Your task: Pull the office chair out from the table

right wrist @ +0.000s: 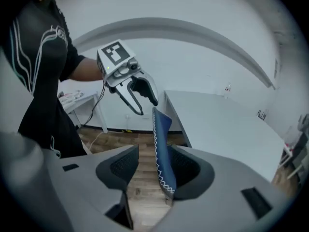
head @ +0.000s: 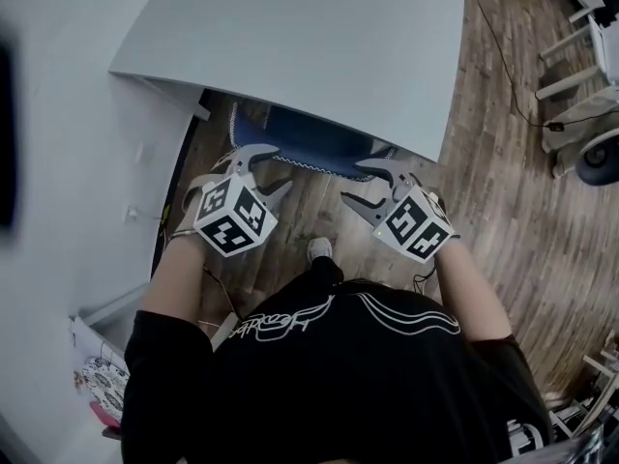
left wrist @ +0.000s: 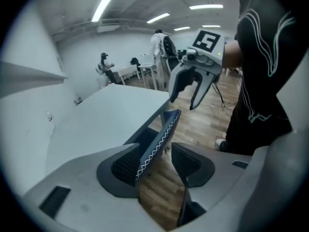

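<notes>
Both tools released, astride the top edge of the tucked-in office chair

On the left, my left tool (head: 280,167) has its jaws spread wide. Its own view shows the blue backrest (left wrist: 155,141), edged with white zigzag stitching, standing between the pads close to the left one, not squeezed. The office chair (head: 309,143) sits pushed under the near edge of the pale grey tabletop (head: 319,37), with only the top of its back showing above the wooden floor (head: 484,172). On the right, my right tool (head: 353,182) is likewise released, and the backrest edge stands between its jaws, nearer the right pad.
</notes>
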`<state>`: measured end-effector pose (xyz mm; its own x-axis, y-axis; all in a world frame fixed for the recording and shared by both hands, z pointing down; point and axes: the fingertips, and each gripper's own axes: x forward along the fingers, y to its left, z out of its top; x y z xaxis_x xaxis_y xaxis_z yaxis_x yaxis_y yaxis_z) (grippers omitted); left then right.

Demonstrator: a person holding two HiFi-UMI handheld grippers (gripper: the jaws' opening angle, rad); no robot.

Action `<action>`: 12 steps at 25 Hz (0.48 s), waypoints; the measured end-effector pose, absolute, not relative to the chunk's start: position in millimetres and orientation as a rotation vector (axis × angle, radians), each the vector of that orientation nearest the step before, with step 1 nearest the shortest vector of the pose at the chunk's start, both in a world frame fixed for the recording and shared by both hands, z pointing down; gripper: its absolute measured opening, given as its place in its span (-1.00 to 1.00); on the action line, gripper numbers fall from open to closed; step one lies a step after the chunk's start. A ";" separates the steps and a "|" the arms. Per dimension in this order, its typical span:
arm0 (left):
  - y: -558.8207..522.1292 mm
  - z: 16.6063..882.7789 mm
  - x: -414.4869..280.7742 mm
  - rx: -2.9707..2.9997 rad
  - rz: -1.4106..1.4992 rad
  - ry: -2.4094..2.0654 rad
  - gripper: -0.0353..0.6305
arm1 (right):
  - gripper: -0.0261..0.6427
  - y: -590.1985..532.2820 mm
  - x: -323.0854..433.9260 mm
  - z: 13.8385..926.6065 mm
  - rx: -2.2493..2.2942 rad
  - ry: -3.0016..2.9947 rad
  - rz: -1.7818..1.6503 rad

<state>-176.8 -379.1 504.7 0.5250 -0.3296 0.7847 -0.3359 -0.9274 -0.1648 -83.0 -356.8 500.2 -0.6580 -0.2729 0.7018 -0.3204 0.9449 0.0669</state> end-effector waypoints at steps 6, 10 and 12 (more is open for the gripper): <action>-397.0 536.0 -187.9 2.754 1.697 -0.455 -0.35 | -0.29 -368.2 -76.2 542.5 0.408 -2.127 -0.068; -402.6 555.3 -190.8 2.752 1.862 -0.351 -0.35 | -0.29 -370.2 -77.9 561.4 0.417 -2.067 -0.083; -405.6 564.1 -193.2 2.743 1.931 -0.314 -0.35 | -0.29 -373.7 -76.5 567.9 0.431 -2.032 -0.109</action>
